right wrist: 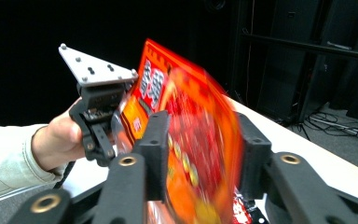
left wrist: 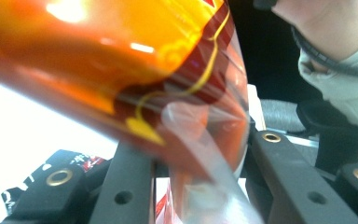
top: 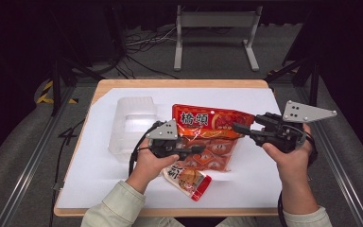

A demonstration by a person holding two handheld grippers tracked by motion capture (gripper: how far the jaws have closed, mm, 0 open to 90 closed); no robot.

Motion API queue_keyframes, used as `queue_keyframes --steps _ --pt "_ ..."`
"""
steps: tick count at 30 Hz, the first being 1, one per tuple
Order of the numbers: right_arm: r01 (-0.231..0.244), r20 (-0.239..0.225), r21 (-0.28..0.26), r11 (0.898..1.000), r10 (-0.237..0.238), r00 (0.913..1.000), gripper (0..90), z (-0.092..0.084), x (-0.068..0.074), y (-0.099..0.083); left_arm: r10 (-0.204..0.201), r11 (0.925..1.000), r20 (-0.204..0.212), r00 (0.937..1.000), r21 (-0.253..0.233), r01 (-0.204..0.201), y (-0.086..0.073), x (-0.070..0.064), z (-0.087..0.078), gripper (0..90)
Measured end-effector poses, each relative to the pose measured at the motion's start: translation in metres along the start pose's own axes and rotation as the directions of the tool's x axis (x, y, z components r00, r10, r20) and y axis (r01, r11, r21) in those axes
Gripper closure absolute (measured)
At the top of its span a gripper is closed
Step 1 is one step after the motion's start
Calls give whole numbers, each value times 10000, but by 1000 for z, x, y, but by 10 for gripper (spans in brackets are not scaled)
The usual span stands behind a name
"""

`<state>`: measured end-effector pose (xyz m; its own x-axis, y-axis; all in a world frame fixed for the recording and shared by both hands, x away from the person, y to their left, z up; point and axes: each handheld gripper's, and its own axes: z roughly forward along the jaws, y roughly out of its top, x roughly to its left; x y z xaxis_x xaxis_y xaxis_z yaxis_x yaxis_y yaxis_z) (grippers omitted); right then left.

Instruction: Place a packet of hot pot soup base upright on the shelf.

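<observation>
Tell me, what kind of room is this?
Probably a recording studio or lab: a white-topped table on a metal-railed frame, black drapes behind, loose cables on the floor.

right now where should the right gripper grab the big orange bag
At its flat right edge, coming in from the right. The bag is held up off the table by the left gripper at its lower left, so the right seam stands free, thin enough for the right gripper, whose jaws already straddle it.
</observation>
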<state>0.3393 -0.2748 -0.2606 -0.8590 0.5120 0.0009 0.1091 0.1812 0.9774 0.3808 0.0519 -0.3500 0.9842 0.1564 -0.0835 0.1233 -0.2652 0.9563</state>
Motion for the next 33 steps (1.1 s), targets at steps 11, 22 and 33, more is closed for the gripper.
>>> queue_keyframes --steps 11,22,33 --pt "-317 372 318 9990 305 9988 493 -9 -23 -17 -32 9999 -512 9987 -154 24 9 14 -18 706" --pt "-780 839 859 9932 708 9940 474 -10 -43 -39 323 9990 -954 9949 -274 -351 34 15 -30 707" --pt "-1335 1115 990 9861 1223 9862 477 -13 -57 -52 231 9987 -1639 9862 -420 -303 52 31 -44 707"
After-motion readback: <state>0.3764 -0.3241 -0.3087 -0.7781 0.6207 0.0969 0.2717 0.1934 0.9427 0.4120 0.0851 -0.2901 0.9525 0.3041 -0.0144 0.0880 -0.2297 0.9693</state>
